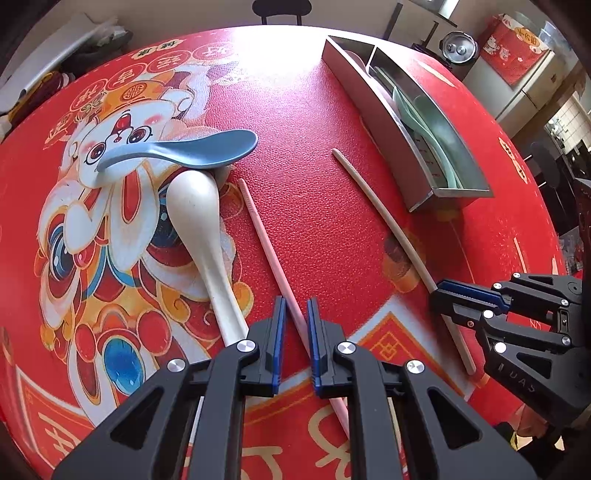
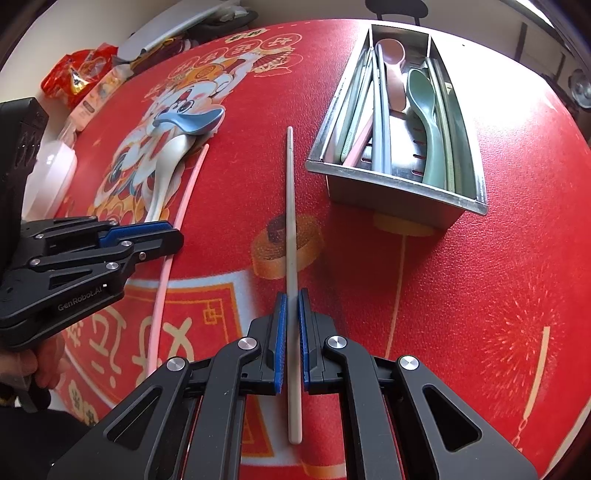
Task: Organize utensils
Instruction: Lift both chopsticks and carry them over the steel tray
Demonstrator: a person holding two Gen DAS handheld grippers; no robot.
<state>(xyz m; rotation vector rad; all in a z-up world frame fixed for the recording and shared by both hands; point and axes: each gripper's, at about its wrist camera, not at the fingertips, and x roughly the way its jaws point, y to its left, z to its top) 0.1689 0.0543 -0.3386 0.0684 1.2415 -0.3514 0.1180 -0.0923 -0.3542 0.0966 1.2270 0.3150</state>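
My left gripper [image 1: 295,306] has its jaws close around a pink chopstick [image 1: 258,229] that lies on the red tablecloth; a small gap shows on each side. My right gripper [image 2: 291,299] is shut on a beige chopstick [image 2: 290,206], also lying on the cloth; it shows in the left wrist view too [image 1: 373,195]. A white spoon [image 1: 201,229] lies left of the pink chopstick, with a blue spoon [image 1: 184,149] resting across its bowl. A steel utensil tray [image 2: 384,199] holds a green spoon [image 2: 424,110], a pink spoon [image 2: 391,62] and several chopsticks.
The round table is covered by a red cloth with a cartoon rabbit print [image 1: 122,155]. A red snack bag [image 2: 77,74] and a white container [image 2: 51,170] stand at the left edge. A chair back [image 1: 280,9] stands beyond the table.
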